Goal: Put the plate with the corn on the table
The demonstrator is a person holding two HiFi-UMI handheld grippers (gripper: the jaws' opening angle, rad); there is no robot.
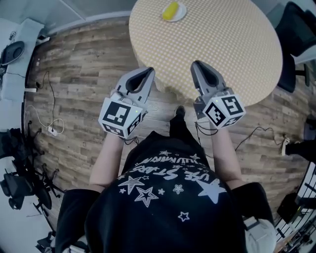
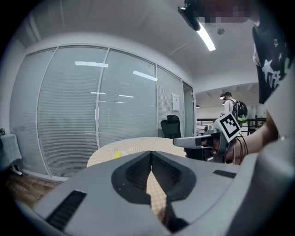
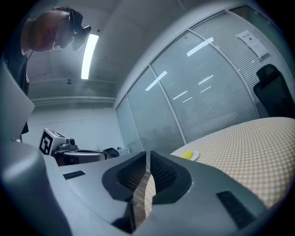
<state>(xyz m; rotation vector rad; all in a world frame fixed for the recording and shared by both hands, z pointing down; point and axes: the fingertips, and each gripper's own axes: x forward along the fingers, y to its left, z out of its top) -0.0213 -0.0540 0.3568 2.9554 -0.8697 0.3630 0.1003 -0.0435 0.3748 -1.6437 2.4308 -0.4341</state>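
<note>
A: Where is the plate [image 1: 174, 12] with the corn [image 1: 171, 10]?
B: On the table [image 1: 222, 44], by its far edge.
A: And the 2 grippers?
B: The left gripper [image 1: 147, 71] and right gripper [image 1: 196, 64] are pinched closed on nothing, at the near edge. I think the job looks done, so next they just need to keep away.

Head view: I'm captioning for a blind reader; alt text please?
From above, a person holds left tongs and right tongs, both closed and empty, by a round checked table. A plate with corn sits at its far side.
</note>
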